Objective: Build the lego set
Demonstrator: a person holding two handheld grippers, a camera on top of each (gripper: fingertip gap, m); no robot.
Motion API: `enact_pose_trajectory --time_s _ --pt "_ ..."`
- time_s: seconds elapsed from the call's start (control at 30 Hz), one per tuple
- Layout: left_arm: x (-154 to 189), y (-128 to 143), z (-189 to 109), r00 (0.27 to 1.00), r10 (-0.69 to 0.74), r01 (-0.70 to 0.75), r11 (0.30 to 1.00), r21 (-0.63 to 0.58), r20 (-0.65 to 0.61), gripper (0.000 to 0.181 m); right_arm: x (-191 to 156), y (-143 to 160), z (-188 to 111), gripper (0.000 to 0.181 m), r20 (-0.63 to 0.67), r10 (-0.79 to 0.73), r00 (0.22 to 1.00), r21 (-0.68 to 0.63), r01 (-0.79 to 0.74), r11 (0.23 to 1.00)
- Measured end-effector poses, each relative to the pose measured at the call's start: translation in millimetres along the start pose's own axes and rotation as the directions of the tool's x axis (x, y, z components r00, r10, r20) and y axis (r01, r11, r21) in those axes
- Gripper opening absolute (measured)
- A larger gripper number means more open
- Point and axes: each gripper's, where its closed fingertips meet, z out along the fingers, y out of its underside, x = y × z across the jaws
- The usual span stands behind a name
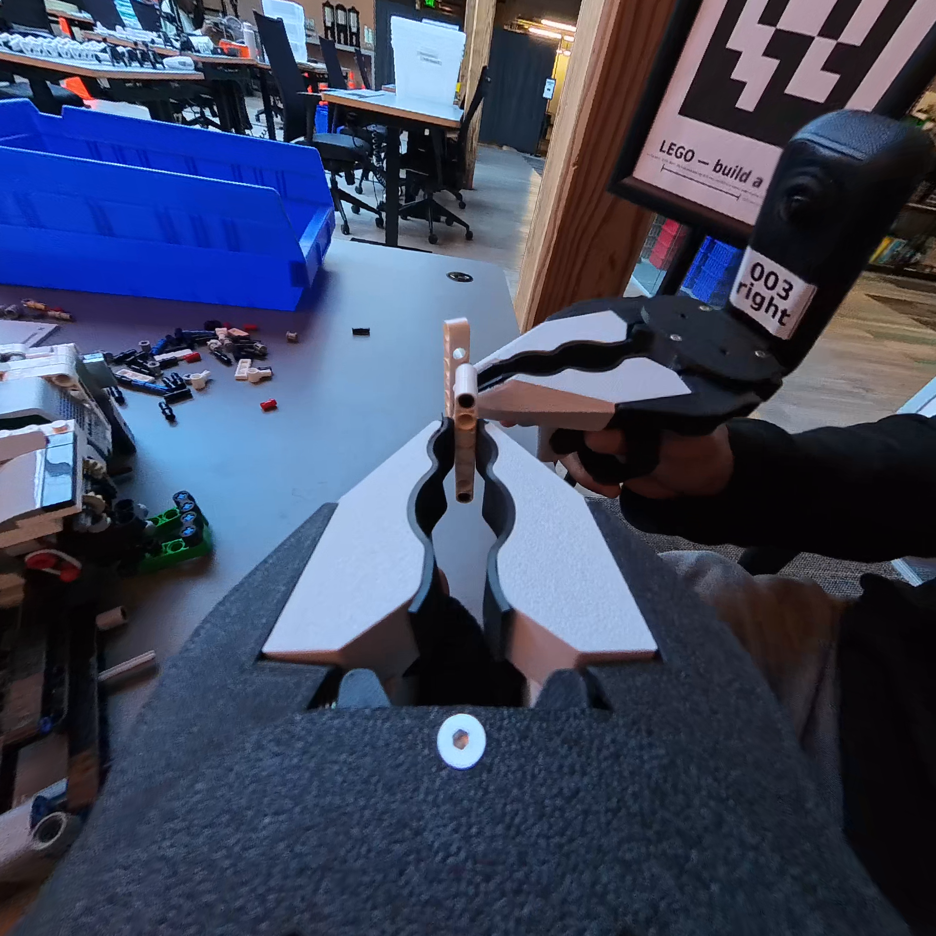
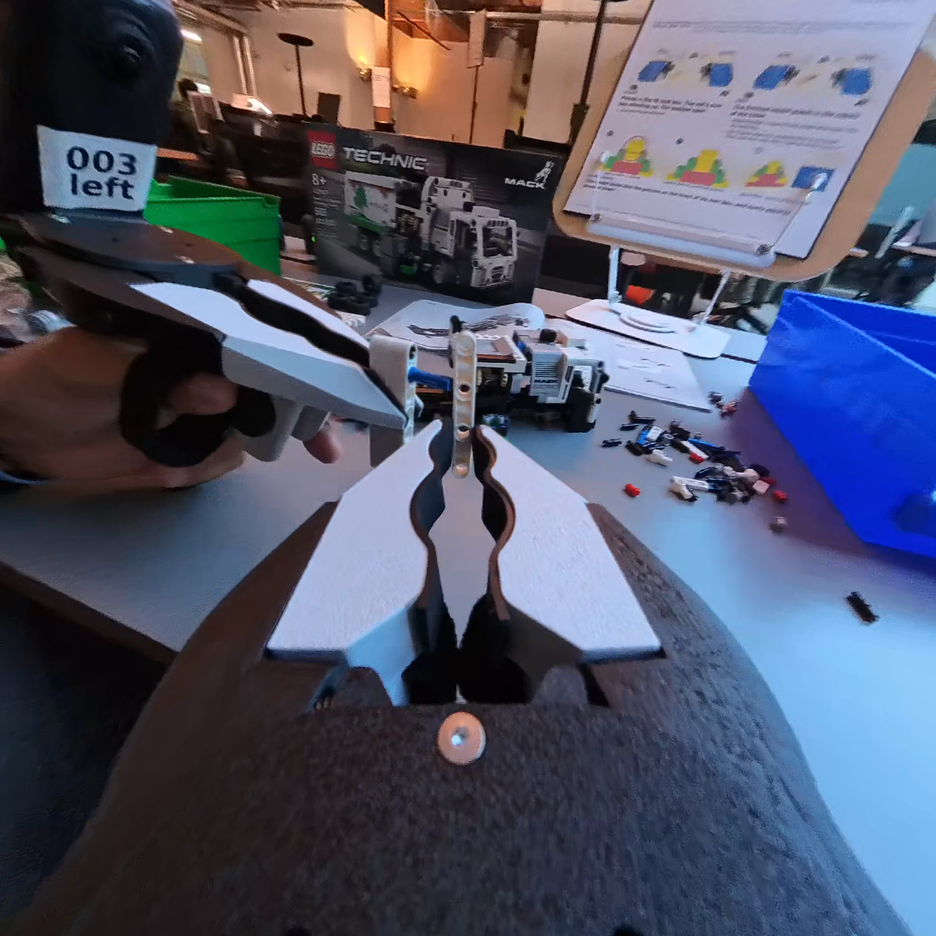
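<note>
My left gripper (image 1: pixel 463 430) is shut on a white holed beam (image 1: pixel 457 354) that stands up past its fingertips. My right gripper (image 1: pixel 481 390) comes in from the right and is shut on a thin white holed beam (image 1: pixel 466 387), whose end meets the left one's piece. In the right wrist view, my right gripper (image 2: pixel 458 430) holds the thin beam (image 2: pixel 463 385) upright, and the left gripper (image 2: pixel 400 400) holds its white beam (image 2: pixel 397 364) just left of it. Both are in the air above the grey table (image 1: pixel 304 456). The part-built white truck (image 2: pixel 547 369) stands behind.
Several loose small parts (image 1: pixel 192 364) lie scattered by a blue bin (image 1: pixel 152 202). A green sub-assembly (image 1: pixel 177 532) sits by the truck (image 1: pixel 45 456). The set's box (image 2: pixel 430 212), a booklet (image 2: pixel 653 369), an instruction stand (image 2: pixel 734 126) and a wooden post (image 1: pixel 572 152) border the table. Only a small space, under 4 cm, lies between the two pairs of fingers. From either gripper's tips it is about 15 cm to the part-built white truck (image 2: pixel 547 369). It turns up in the left wrist view (image 1: pixel 75 409) as well.
</note>
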Motion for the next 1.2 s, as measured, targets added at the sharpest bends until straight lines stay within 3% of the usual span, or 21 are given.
enact_pose_trajectory --time_s 0.27,0.57,0.93,1.0,1.03,1.1,1.2 --pt "-4 -4 -2 0.999 -0.047 0.046 0.998 0.029 0.014 0.006 0 2 1 0.006 -0.069 -0.053 0.996 0.006 0.053 0.999" --pt "-7 2 0 0.998 -0.005 0.006 1.000 -0.012 0.058 0.006 2 7 5 0.006 -0.129 -0.105 0.986 -0.038 0.101 0.994" --pt "-19 9 -2 0.947 0.256 -0.236 0.964 -0.120 0.192 0.006 3 15 4 0.006 -0.045 0.067 0.997 -0.079 -0.070 0.994" --pt "-22 11 -2 0.948 0.247 -0.222 0.965 -0.137 0.201 0.006 -2 24 -1 0.006 0.026 0.091 0.996 -0.188 -0.084 0.978" --pt "-25 13 -2 0.947 0.247 -0.219 0.964 -0.149 0.207 0.006 -10 38 -5 0.007 0.091 0.130 0.987 -0.319 -0.094 0.943" --pt "-29 17 -1 0.943 0.246 -0.212 0.963 -0.168 0.222 0.007 -14 55 -20 0.007 0.133 0.158 0.979 -0.506 -0.070 0.860" --pt "-33 21 0 0.946 0.233 -0.195 0.964 -0.180 0.226 0.006 -4 72 -47 0.007 0.205 0.027 0.978 -0.731 0.135 0.669"
